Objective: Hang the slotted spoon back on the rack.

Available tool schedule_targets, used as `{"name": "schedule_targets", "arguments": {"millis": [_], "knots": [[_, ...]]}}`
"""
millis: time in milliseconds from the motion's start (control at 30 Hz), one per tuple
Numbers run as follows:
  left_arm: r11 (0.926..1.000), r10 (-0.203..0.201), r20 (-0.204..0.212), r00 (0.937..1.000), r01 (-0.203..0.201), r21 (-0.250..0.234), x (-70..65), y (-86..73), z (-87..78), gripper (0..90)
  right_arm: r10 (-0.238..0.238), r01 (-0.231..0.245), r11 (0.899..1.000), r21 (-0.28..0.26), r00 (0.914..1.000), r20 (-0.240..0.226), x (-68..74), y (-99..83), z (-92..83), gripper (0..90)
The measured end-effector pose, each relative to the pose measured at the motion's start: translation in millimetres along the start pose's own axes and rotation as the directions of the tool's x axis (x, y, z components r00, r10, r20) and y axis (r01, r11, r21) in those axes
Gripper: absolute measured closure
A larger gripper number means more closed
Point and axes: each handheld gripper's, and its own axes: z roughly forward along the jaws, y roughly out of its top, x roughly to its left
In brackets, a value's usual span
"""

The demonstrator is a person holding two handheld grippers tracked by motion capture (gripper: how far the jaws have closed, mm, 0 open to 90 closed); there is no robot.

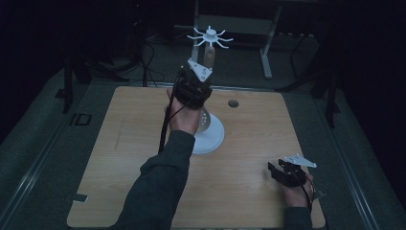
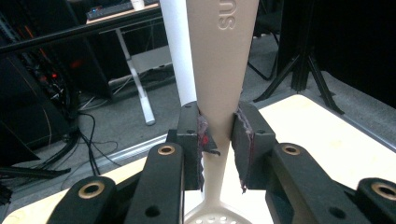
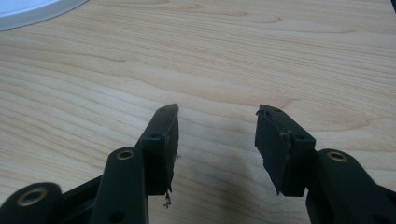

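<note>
My left gripper [image 1: 194, 88] is raised above the middle of the table, shut on the narrow neck of a beige slotted utensil [image 1: 208, 57]. In the left gripper view the pads of the gripper [image 2: 219, 116] press both sides of that utensil [image 2: 224, 56]; its handle widens upward and its perforated head [image 2: 217, 215] hangs below. Just behind it rises the white pole [image 2: 180, 51] of a rack, whose spoked top [image 1: 209, 36] and round base [image 1: 213, 139] appear in the high view. My right gripper [image 1: 274, 171] rests low at the table's front right, open [image 3: 217, 112] with nothing between its jaws.
The wooden table [image 1: 134, 134] has a small round hole [image 1: 233, 103] near its far edge. The rack's white base [image 3: 32, 9] sits ahead and to the left of the right gripper. Beyond the table are a desk frame [image 1: 265, 52], cables and dark stands.
</note>
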Motion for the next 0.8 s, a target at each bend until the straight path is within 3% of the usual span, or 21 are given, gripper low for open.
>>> {"name": "schedule_targets", "arguments": {"millis": [800], "knots": [[0.9997,-0.002,0.007,1.0000,0.001,0.026,5.6,5.3,9.4,73.9,0.003,-0.003,1.000,0.002,1.0000,-0.001,-0.1,-0.4,0.1,49.0]]}}
